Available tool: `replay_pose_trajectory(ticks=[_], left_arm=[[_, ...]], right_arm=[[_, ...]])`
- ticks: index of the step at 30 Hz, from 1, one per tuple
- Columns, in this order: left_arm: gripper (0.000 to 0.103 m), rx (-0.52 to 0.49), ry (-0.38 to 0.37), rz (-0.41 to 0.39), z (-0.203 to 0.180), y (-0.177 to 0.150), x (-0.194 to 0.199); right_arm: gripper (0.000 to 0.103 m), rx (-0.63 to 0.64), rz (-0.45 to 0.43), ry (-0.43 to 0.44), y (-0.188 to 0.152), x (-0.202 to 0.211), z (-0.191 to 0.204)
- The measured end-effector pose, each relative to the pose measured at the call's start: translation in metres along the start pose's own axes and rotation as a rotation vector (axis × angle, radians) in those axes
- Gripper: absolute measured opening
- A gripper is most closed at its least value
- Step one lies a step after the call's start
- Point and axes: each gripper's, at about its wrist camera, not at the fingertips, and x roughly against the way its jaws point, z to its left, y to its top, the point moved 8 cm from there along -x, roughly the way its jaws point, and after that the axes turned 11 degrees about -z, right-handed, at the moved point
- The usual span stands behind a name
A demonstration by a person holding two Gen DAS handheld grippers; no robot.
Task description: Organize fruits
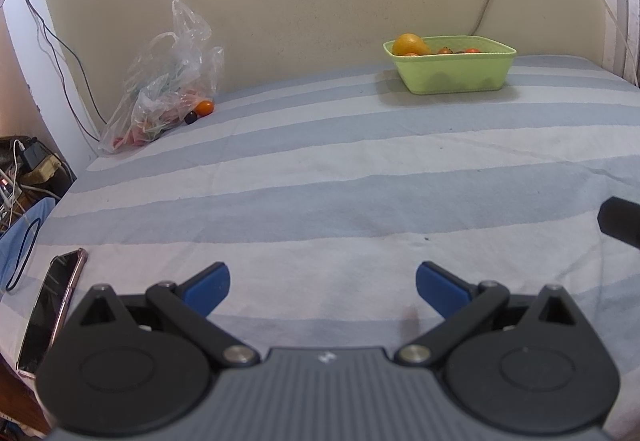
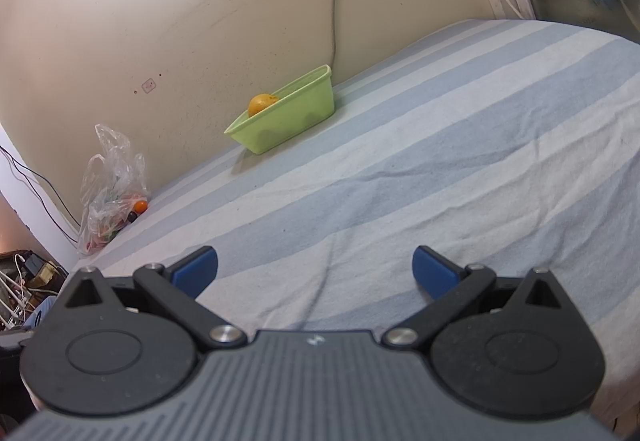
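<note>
Handwritten digits on the wall [image 2: 120,21] are showing too blurred to read. A phone [image 1: 50,307] is lying beside the left claw [image 1: 323,287]; both it and the right claw [image 2: 315,273] are gaping wide, gripping nothing, over the striped bed [image 1: 340,181]. Well ahead, the green basket [image 1: 452,71] is holding an orange [image 1: 409,44]; a plastic bag [image 1: 160,93] of fruit is slumping against the wall.

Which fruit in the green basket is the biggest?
The yellow-orange citrus at the left end of the green basket; it rises above the rim, dwarfing the small red-orange fruits.
</note>
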Motion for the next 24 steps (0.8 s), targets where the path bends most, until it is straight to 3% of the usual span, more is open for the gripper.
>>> replay_pose_trajectory(ticks=[24], left_arm=[[0.103,-0.001,-0.001,-0.004,-0.0007,0.0,0.0013]], right_arm=[[0.103,-0.002,-0.006,-0.002,0.0006,0.0012,0.0003]])
